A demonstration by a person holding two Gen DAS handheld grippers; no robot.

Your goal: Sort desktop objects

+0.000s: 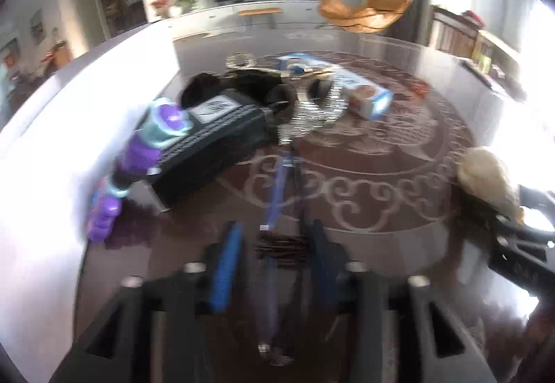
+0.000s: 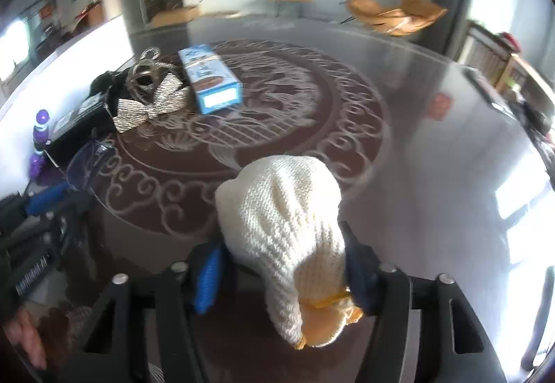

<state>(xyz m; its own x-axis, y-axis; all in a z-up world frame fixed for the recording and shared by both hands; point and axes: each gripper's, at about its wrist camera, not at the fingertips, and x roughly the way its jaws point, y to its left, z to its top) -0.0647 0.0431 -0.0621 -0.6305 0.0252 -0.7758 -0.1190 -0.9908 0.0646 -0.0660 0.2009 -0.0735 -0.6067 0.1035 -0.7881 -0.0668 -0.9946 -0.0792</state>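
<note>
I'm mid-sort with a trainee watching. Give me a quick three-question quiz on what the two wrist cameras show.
1. True or false: the blue box stands upright on the table.
2. What is between the fingers of the right tool? A) a knitted glove B) a gold bow C) a purple toy
3. Fill in: the glasses lie on the table between the fingers of the ____ tool.

Key
1. False: it lies flat.
2. A: the cream glove with the yellow cuff.
3. Left: the left tool straddles them with its jaws apart.
</note>
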